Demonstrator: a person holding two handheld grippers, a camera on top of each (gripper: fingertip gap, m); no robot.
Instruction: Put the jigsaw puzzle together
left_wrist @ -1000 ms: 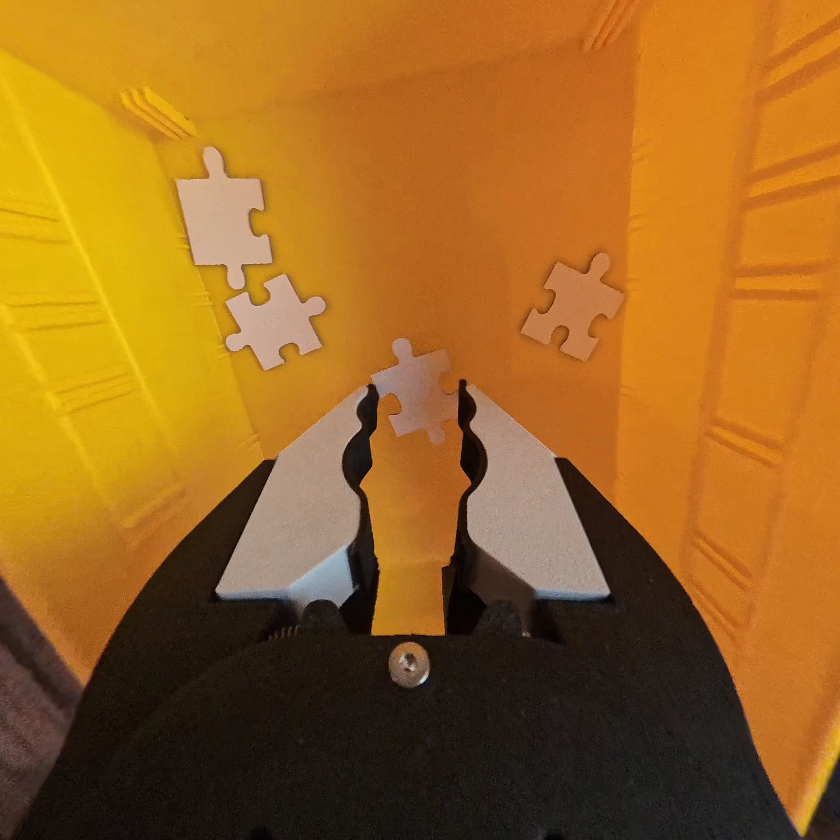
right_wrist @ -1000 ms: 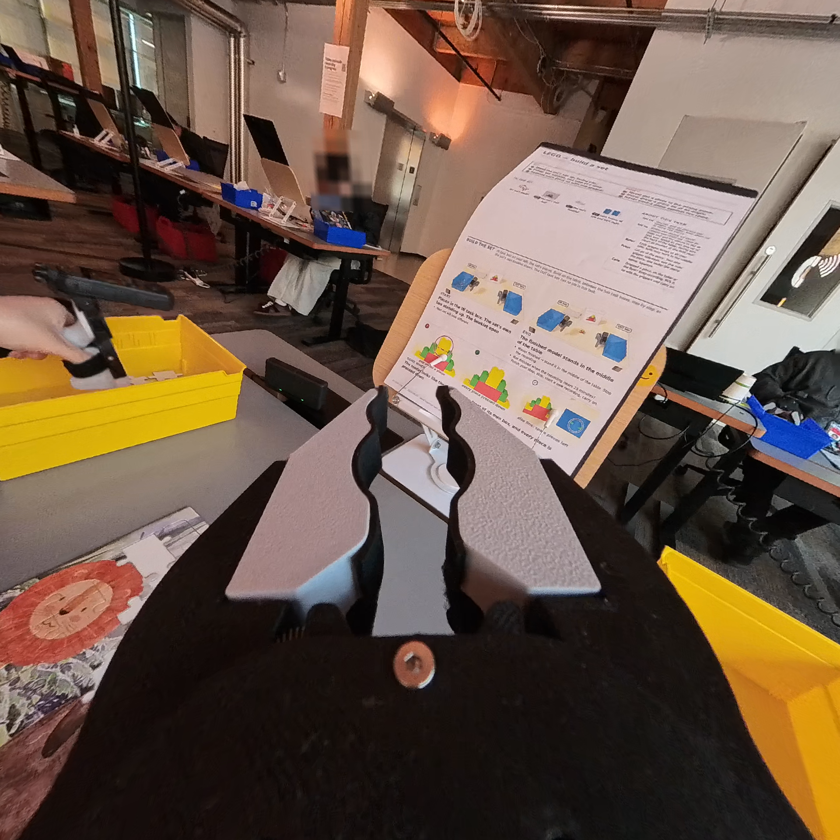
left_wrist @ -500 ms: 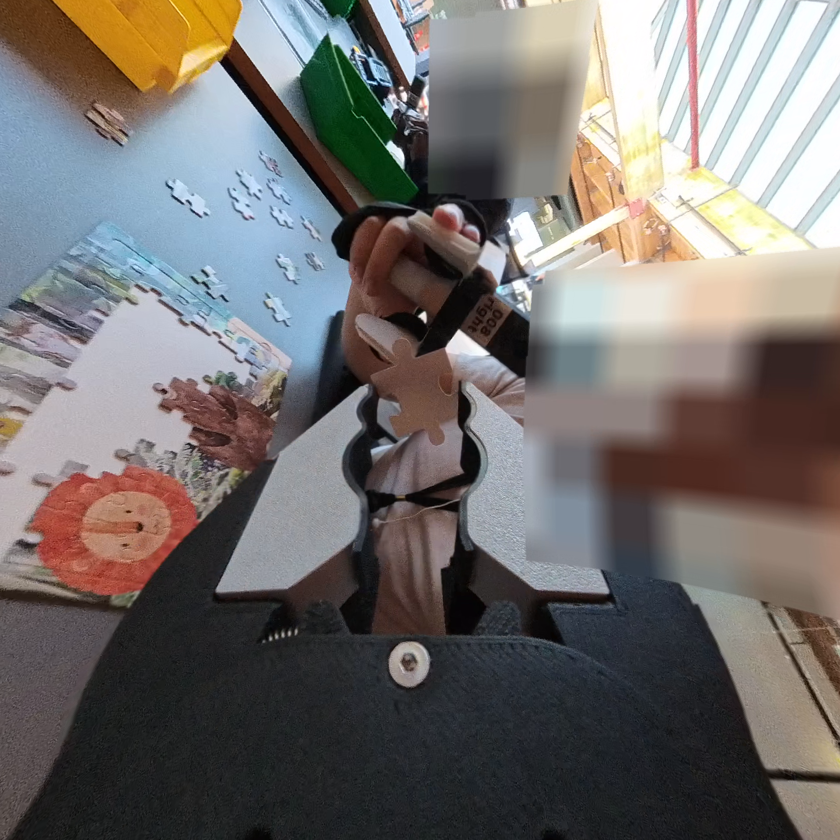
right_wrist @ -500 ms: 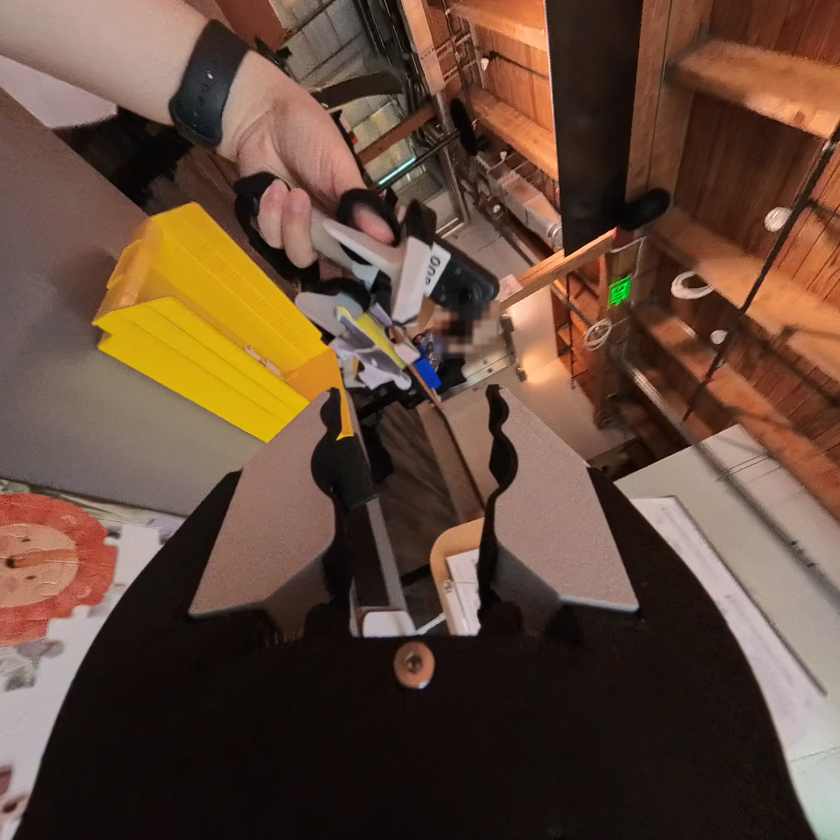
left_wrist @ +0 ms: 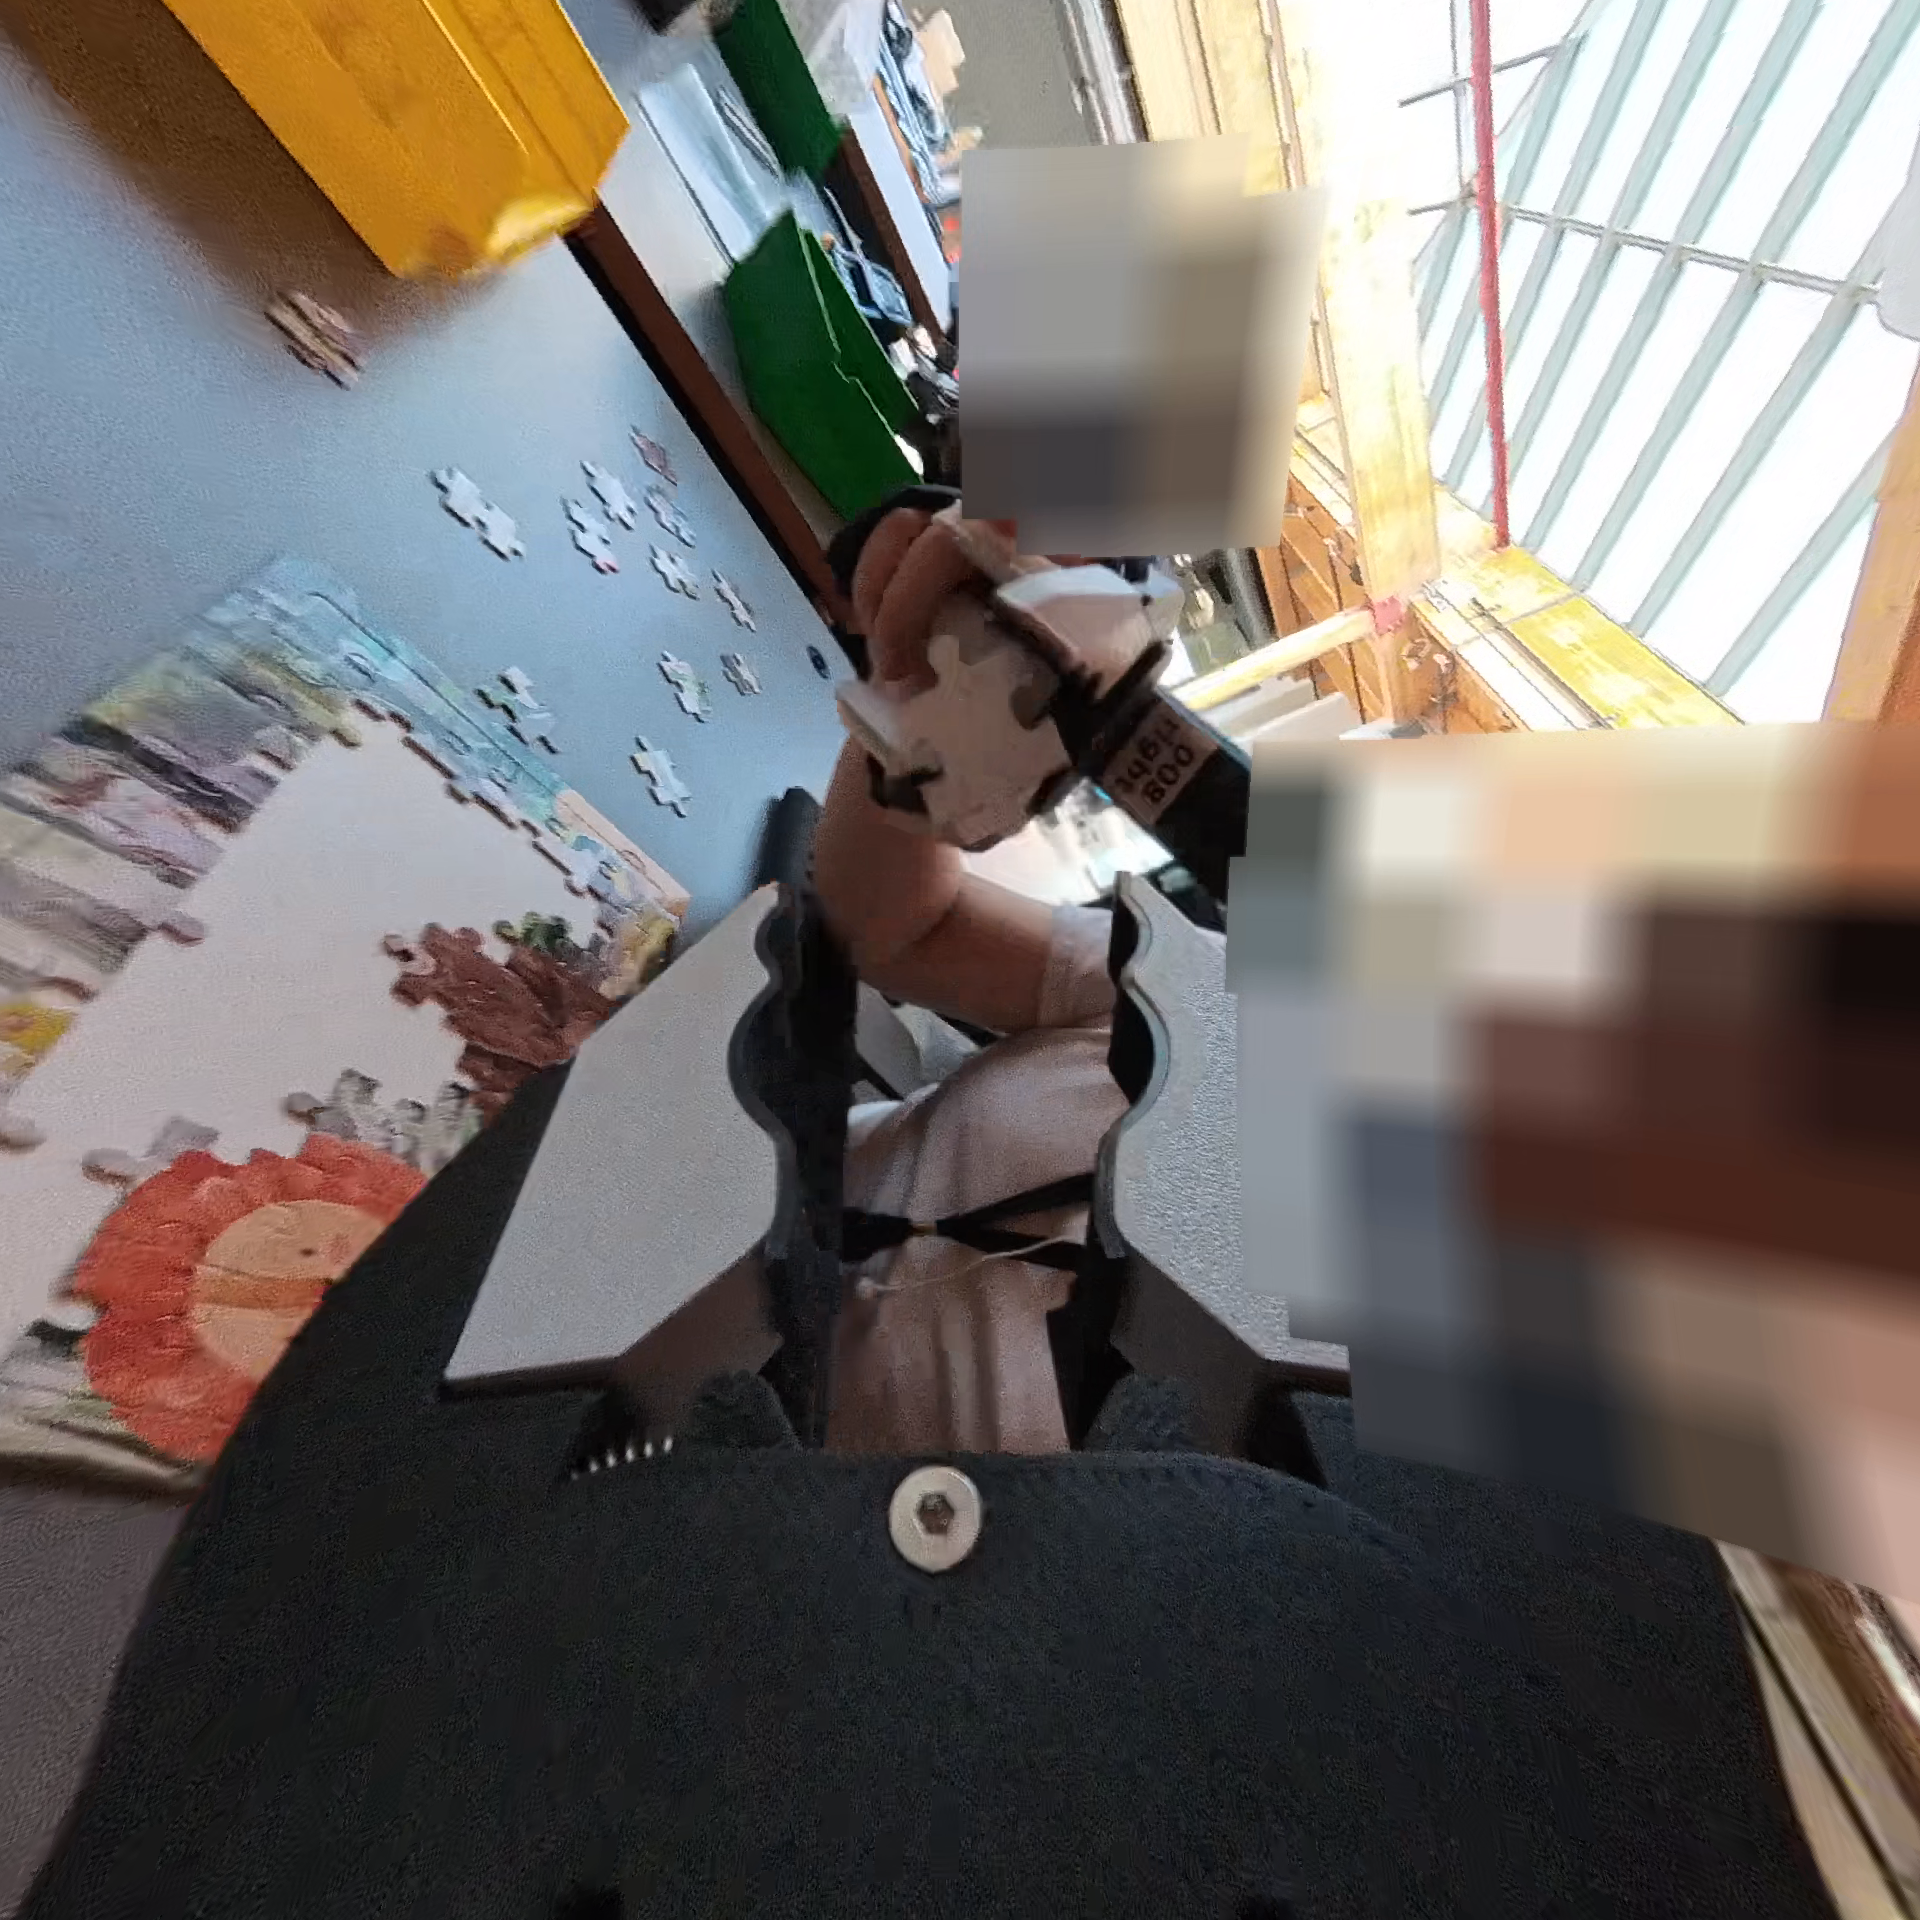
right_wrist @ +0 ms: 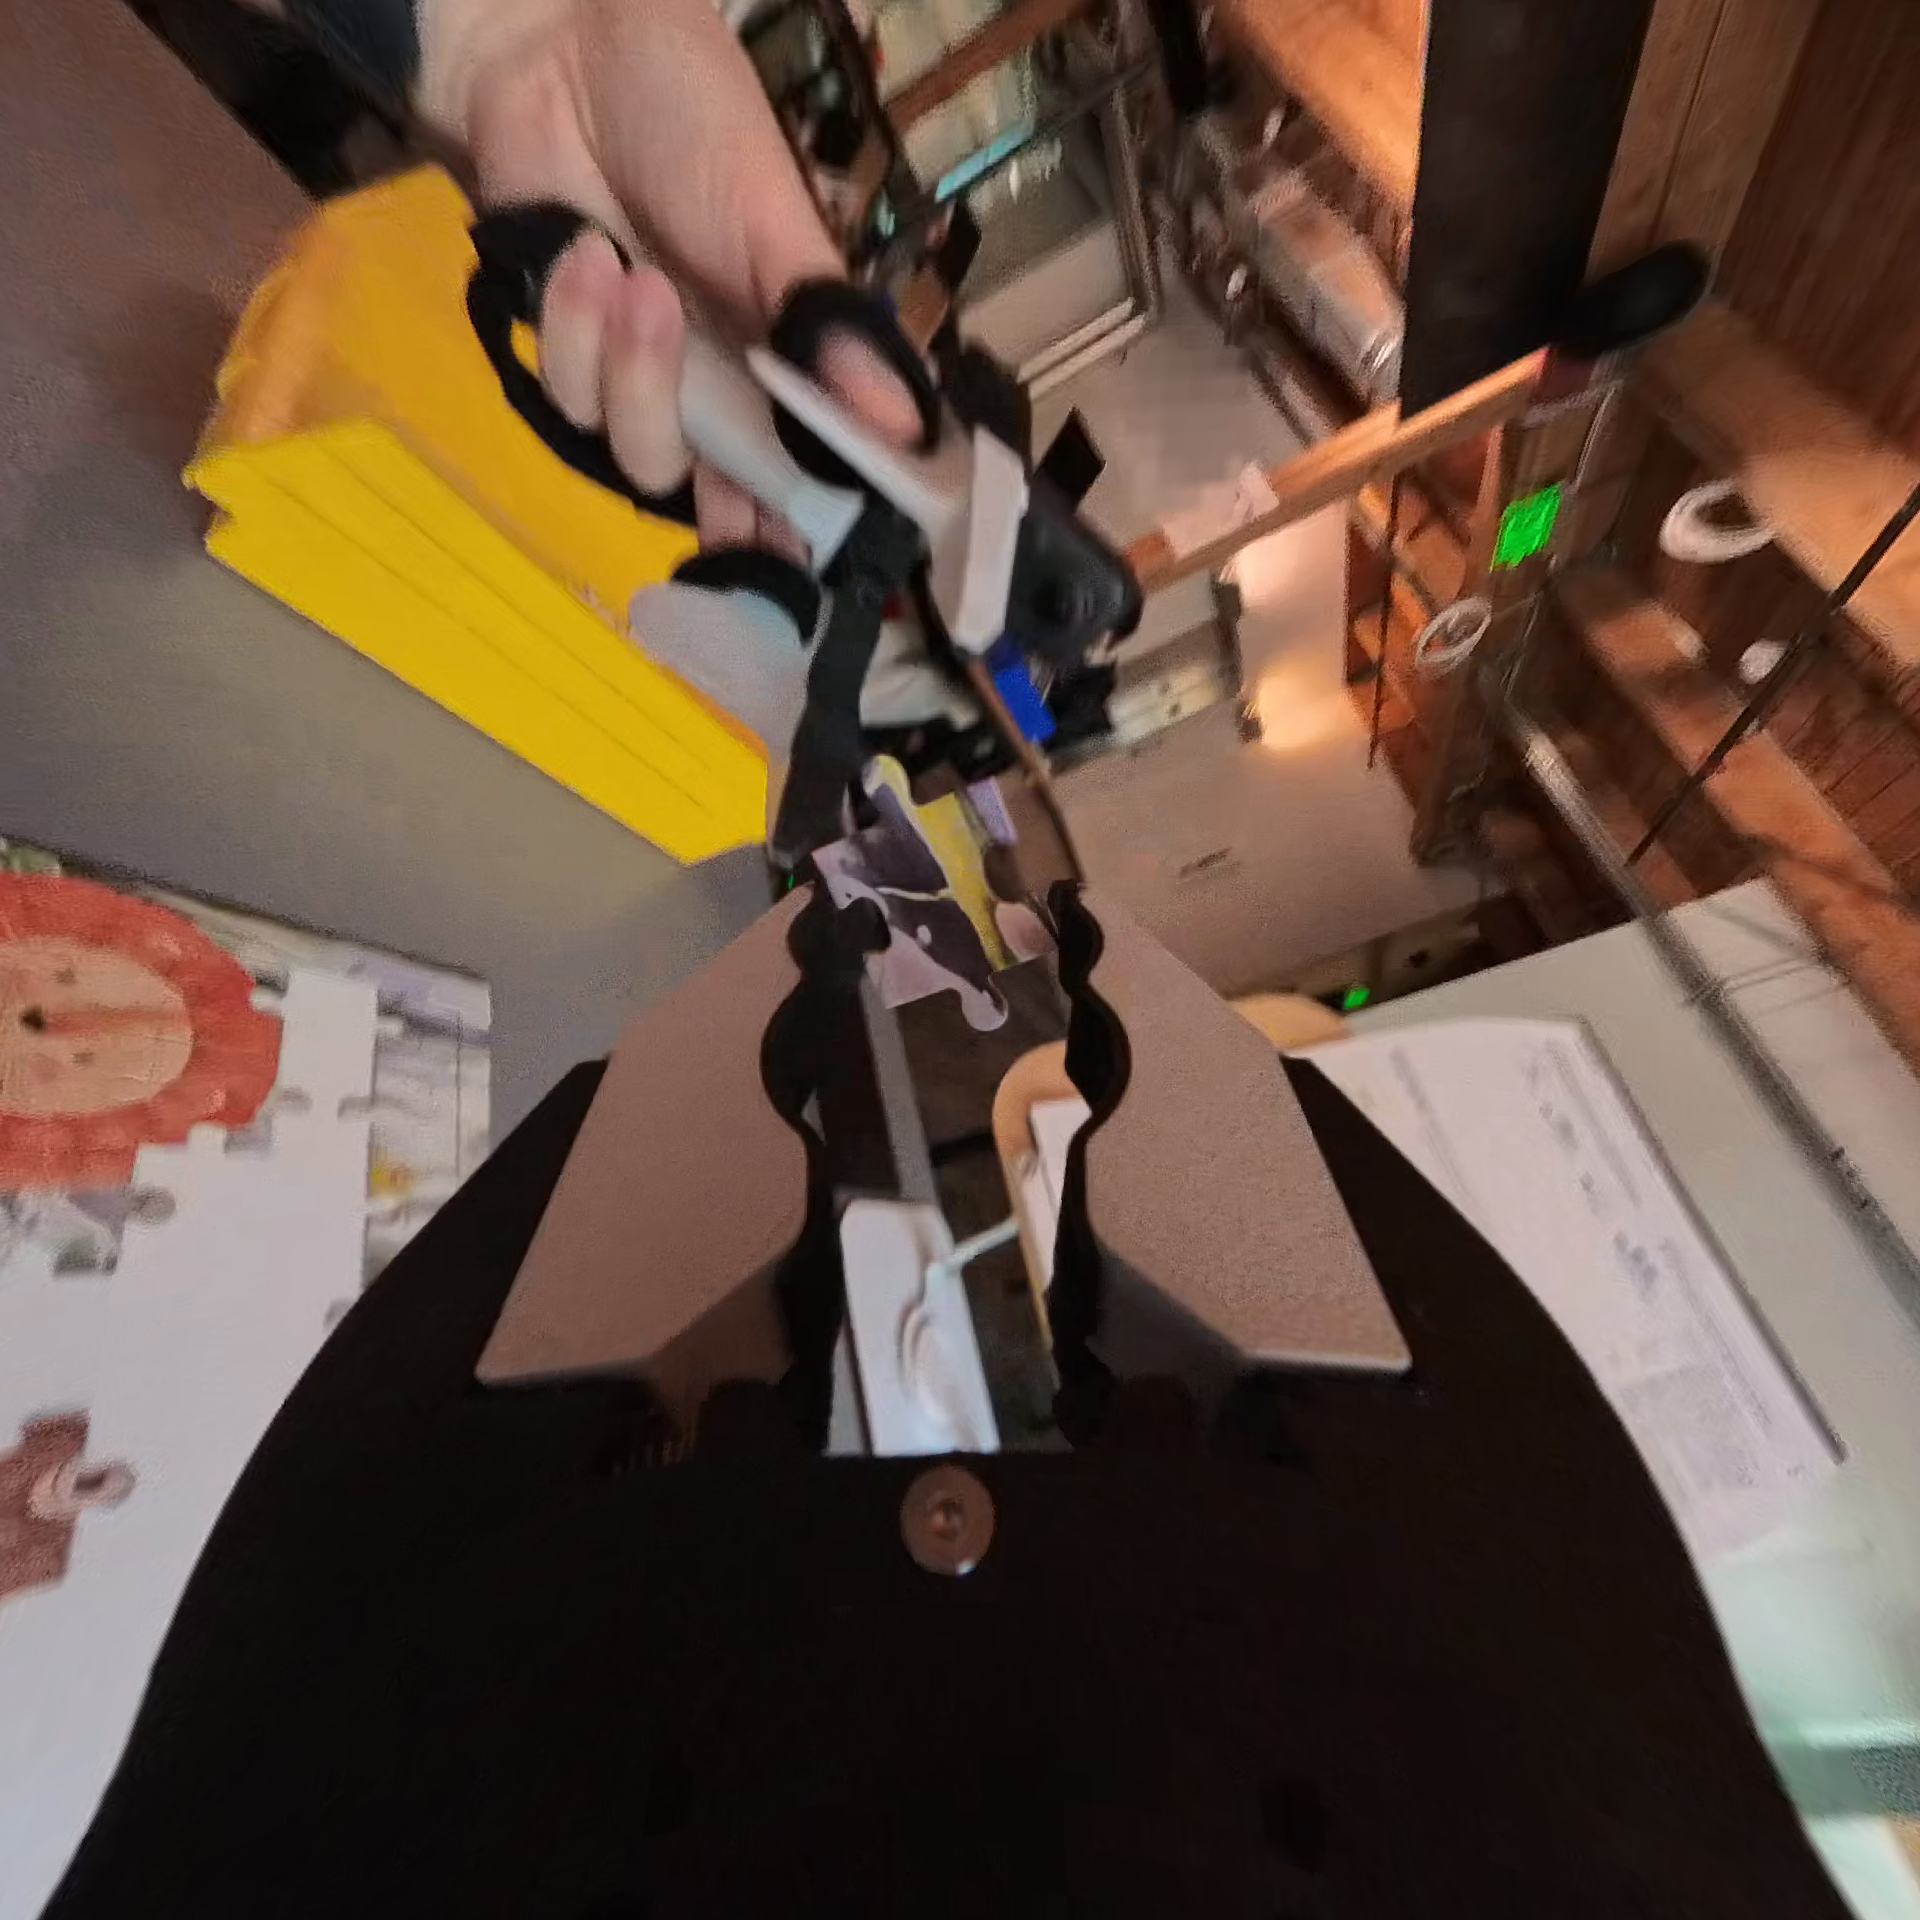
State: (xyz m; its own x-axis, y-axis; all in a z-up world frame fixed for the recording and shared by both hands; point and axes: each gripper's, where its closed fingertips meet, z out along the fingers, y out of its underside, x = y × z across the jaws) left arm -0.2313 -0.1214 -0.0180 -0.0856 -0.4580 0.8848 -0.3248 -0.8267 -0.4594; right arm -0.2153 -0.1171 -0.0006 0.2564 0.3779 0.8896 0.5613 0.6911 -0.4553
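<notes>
A jigsaw piece, printed purple, white and yellow, sits between the fingertips of my right gripper, which has closed in on it. In the left wrist view the white back of the piece hangs in the air beyond my left gripper, whose jaws stand wide apart and empty. The two grippers face each other above the table edge. The partly built puzzle, with an orange lion, lies on the grey table and also shows in the right wrist view.
Several loose pieces lie face down on the table beyond the puzzle. A yellow bin stands at the back and also shows in the right wrist view. A green bin sits past the table edge. An instruction sheet on a stand is at the right.
My left gripper lifted the piece out of the yellow bin and turned toward the right gripper. Its jaws have since opened, and the right gripper's jaws have narrowed onto the piece.
</notes>
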